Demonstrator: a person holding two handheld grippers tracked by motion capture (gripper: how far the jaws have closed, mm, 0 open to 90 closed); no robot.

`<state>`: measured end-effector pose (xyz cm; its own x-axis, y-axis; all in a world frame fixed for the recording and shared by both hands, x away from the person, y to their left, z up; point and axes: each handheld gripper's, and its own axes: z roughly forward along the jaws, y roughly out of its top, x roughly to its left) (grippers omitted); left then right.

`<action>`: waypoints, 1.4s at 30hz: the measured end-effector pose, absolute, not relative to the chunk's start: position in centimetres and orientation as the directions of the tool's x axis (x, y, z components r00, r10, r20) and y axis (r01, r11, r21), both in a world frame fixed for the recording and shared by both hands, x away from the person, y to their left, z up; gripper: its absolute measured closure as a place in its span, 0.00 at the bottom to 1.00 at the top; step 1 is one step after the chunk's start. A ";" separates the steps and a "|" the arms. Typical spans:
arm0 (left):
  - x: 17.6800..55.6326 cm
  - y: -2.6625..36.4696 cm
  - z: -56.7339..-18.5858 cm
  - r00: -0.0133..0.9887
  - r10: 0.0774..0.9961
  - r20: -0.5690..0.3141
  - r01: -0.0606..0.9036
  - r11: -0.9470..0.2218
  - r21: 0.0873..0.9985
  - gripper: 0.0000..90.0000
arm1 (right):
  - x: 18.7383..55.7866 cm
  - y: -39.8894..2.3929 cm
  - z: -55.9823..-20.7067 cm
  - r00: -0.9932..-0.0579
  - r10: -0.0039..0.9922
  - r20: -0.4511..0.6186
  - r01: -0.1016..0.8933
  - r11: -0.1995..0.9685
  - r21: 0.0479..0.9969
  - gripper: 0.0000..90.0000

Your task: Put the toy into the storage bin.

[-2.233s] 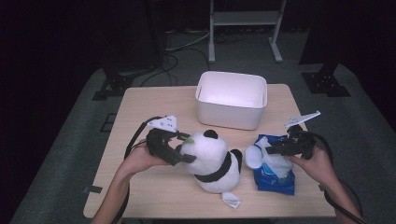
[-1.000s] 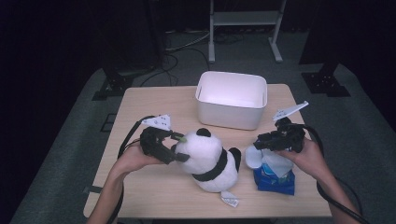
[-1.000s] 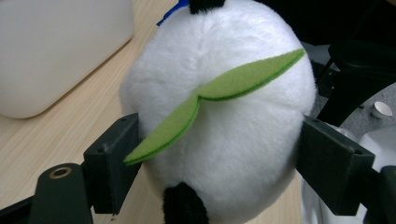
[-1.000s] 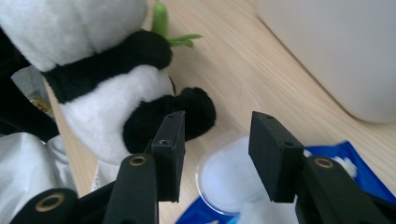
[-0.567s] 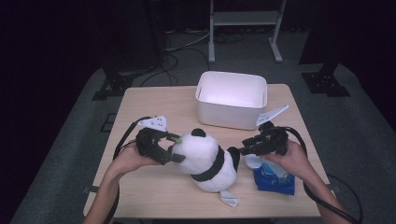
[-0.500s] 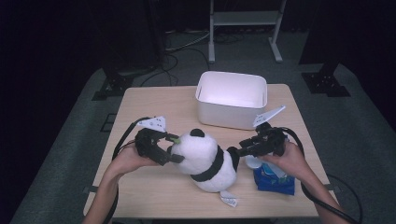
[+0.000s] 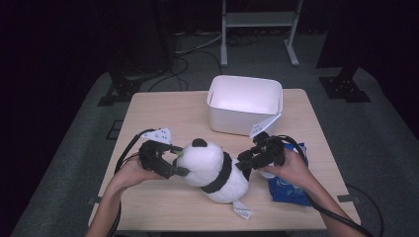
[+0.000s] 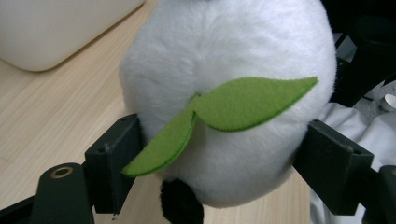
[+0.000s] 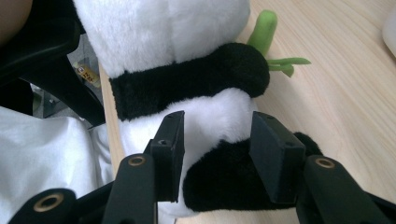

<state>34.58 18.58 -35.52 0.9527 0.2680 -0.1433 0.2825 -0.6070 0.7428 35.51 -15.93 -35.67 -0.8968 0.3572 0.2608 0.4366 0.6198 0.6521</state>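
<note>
A black-and-white panda plush (image 7: 212, 168) lies in the middle of the wooden table (image 7: 163, 118). My left gripper (image 7: 179, 160) comes in from the left and is shut on its white head (image 8: 224, 46), one pad pressing each side. A green felt leaf (image 8: 252, 102) hangs from the head between the jaws. My right gripper (image 7: 243, 161) reaches in from the right. In the right gripper view its jaws (image 9: 217, 154) straddle the panda's lower body and black leg (image 9: 224, 182). The fur fills the gap but does not look squeezed.
A white bin (image 7: 244, 101) stands at the back of the table, just behind the right gripper. A blue packet (image 7: 289, 192) lies under the right hand near the front right. A white tag (image 7: 242, 212) sticks out from the panda toward the front edge.
The right gripper has left the blue packet and moved left to the panda's body. The left gripper has drawn the panda a little to the left.
</note>
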 end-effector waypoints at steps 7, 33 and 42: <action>34.7 18.3 -36.9 0.951 0.277 -0.136 0.290 -0.650 0.702 0.22 | 35.7 -15.3 -35.3 -0.901 0.348 0.260 0.430 0.630 0.646 0.60; 35.1 16.8 -38.0 0.954 0.257 -0.153 0.293 -0.701 0.650 0.19 | 34.7 -15.5 -34.8 -0.910 0.348 0.223 0.404 0.632 0.662 0.63; 34.6 16.1 -36.8 0.961 0.241 -0.133 0.268 -0.702 0.660 0.18 | 33.8 -15.0 -34.7 -0.923 0.313 0.221 0.379 0.660 0.649 0.64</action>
<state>34.63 16.12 -36.83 0.9613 0.2414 -0.1330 0.2676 -0.7019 0.6601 33.77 -15.01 -34.73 -0.9235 0.3134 0.2214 0.3794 0.6597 0.6488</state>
